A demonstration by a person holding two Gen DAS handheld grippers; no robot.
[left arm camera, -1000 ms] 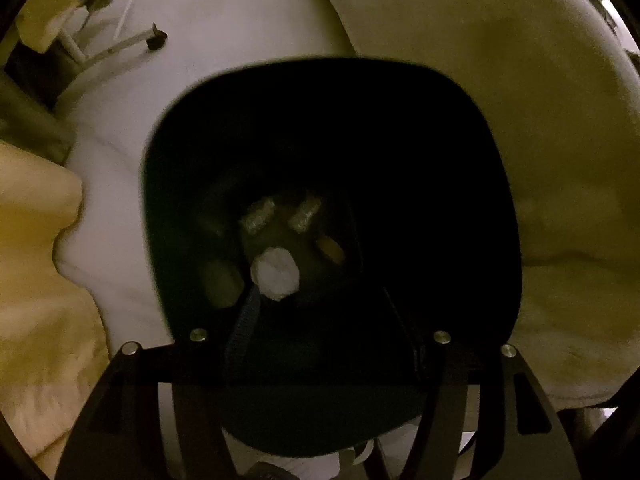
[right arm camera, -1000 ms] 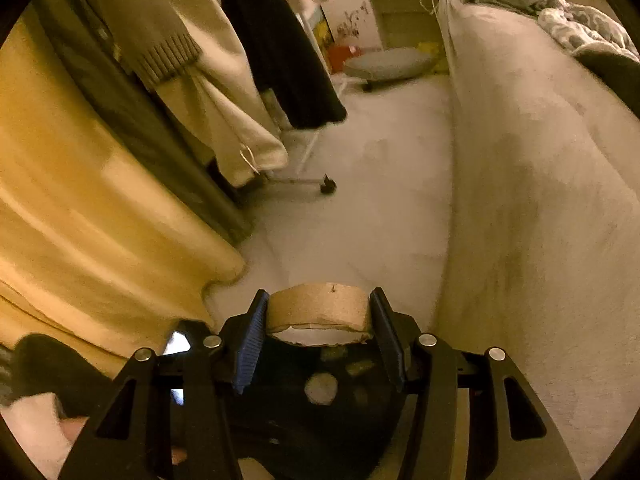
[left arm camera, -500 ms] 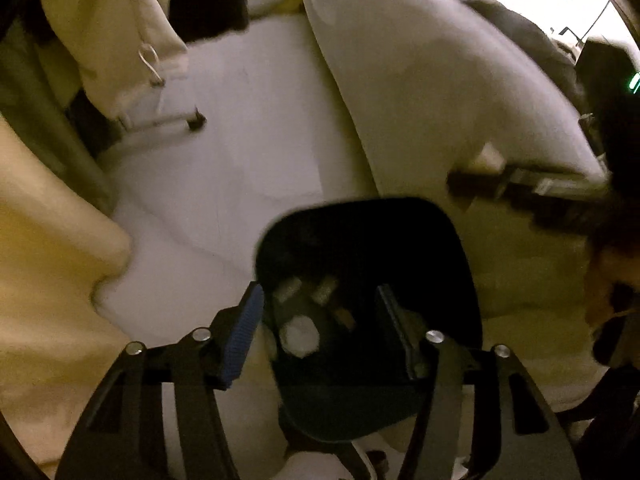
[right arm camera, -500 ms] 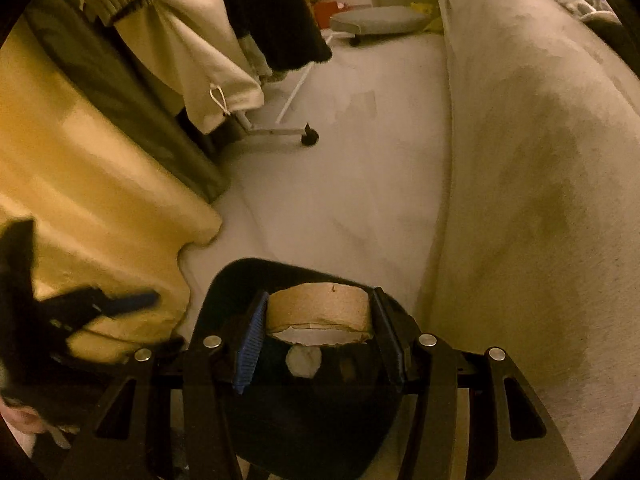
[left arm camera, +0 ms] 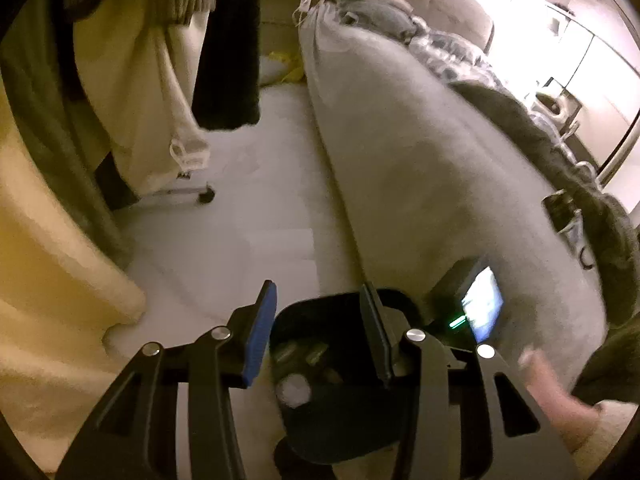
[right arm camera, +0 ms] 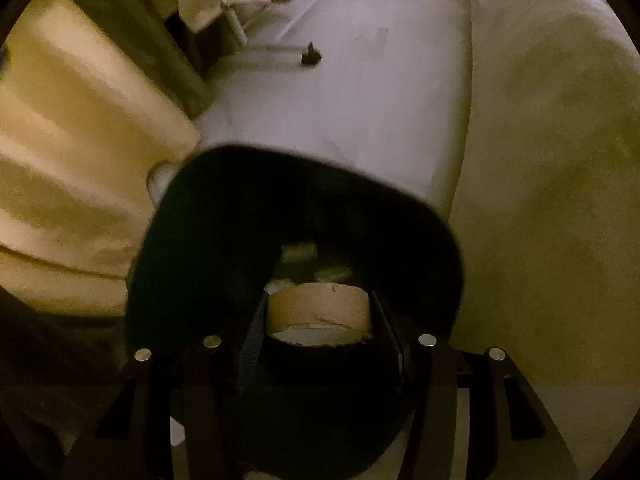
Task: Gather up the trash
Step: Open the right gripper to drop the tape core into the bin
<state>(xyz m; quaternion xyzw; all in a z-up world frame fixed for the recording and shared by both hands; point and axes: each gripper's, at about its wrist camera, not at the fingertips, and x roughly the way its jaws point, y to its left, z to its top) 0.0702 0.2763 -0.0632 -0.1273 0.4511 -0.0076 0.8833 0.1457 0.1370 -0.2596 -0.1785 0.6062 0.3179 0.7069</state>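
A black trash bin (left arm camera: 332,416) stands on the pale floor beside the bed, with several bits of trash in its bottom, one a white crumpled ball (left arm camera: 295,390). My left gripper (left arm camera: 318,332) is open and empty, high above the bin. My right gripper (right arm camera: 318,314) is shut on a brown cardboard tape roll (right arm camera: 318,304) and holds it just over the bin's mouth (right arm camera: 240,216). The right gripper's lit screen (left arm camera: 482,304) and the hand holding it show at the right of the left wrist view.
A grey-covered bed (left arm camera: 440,168) runs along the right. Hanging clothes (left arm camera: 168,60) on a wheeled rack (left arm camera: 206,194) and a yellow curtain (right arm camera: 72,168) stand on the left. Pale floor (left arm camera: 256,216) lies between them.
My left gripper has risen away from the bin and tilted up towards the room. My right gripper has moved down over the bin with the tape roll still held.
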